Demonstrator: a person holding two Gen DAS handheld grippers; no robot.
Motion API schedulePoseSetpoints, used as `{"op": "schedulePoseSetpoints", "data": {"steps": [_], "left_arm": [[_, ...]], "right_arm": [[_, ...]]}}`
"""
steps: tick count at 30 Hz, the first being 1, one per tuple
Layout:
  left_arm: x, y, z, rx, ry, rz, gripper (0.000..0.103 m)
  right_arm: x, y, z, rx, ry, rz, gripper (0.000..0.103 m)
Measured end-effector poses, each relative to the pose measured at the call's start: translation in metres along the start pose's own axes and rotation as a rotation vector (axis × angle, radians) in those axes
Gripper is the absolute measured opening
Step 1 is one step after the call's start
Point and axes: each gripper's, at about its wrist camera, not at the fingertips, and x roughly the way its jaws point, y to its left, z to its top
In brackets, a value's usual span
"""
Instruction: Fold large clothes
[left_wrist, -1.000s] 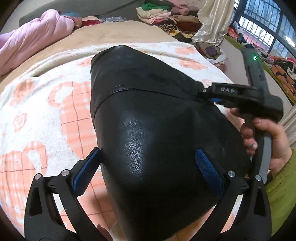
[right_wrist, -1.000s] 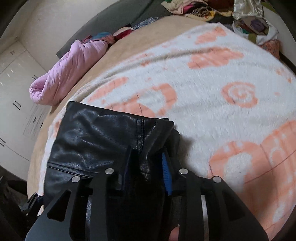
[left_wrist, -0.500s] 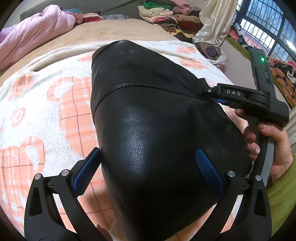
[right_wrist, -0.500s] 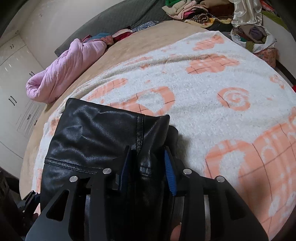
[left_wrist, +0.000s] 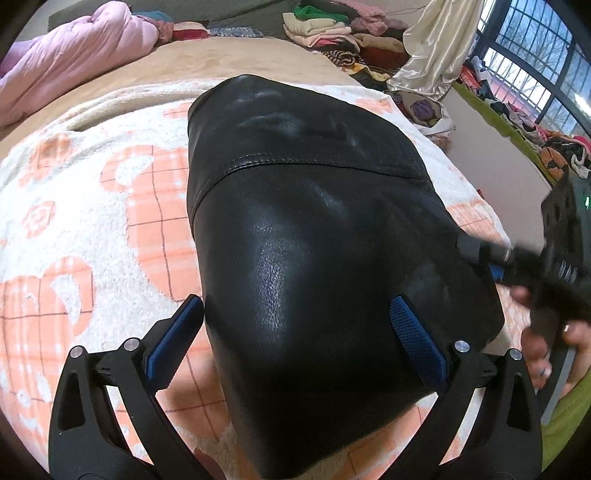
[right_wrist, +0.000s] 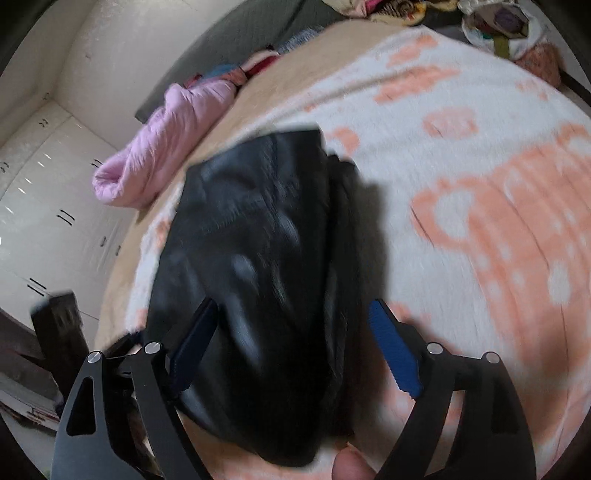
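Observation:
A folded black leather garment (left_wrist: 314, 258) lies on a white and orange fleece blanket (left_wrist: 92, 221). My left gripper (left_wrist: 295, 332) is open, its blue-padded fingers (left_wrist: 417, 339) standing wide apart on either side of the garment's near end. My right gripper (right_wrist: 291, 339) is open too, fingers spread over the garment (right_wrist: 251, 258); that view is blurred by motion. The right gripper (left_wrist: 554, 254) also shows in the left wrist view, held in a hand at the garment's right edge.
A pink quilt (left_wrist: 74, 59) lies at the bed's far left, also in the right wrist view (right_wrist: 166, 144). Piles of clothes (left_wrist: 332, 29) and a cream curtain (left_wrist: 432, 48) stand beyond the bed. White cupboards (right_wrist: 44, 206) are at left. Windows (left_wrist: 535, 55) are at right.
My right gripper has let go of the garment's edge, opened wide and pulled back to the right. The garment has settled flat. My left gripper stays open.

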Motion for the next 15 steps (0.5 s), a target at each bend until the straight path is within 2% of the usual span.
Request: {"op": "schedulePoseSetpoints", "data": {"steps": [2, 9, 10, 12, 15], "left_arm": [[-0.002, -0.003, -0.002, 0.013, 0.000, 0.012, 0.095], [-0.008, -0.007, -0.005, 0.028, -0.001, 0.025, 0.095], [-0.010, -0.008, -0.006, 0.029, -0.003, 0.026, 0.095], [-0.013, -0.008, -0.007, 0.030, -0.007, 0.027, 0.095], [-0.018, -0.011, -0.007, 0.033, -0.012, 0.033, 0.095]], "right_arm": [[0.003, -0.007, -0.010, 0.029, 0.008, 0.054, 0.055], [-0.002, 0.005, -0.017, 0.017, -0.029, 0.032, 0.054], [-0.005, 0.007, -0.019, 0.013, -0.040, 0.030, 0.057], [-0.010, 0.007, -0.021, 0.020, -0.058, 0.012, 0.071], [-0.020, 0.008, -0.024, 0.020, -0.096, 0.002, 0.076]]}}
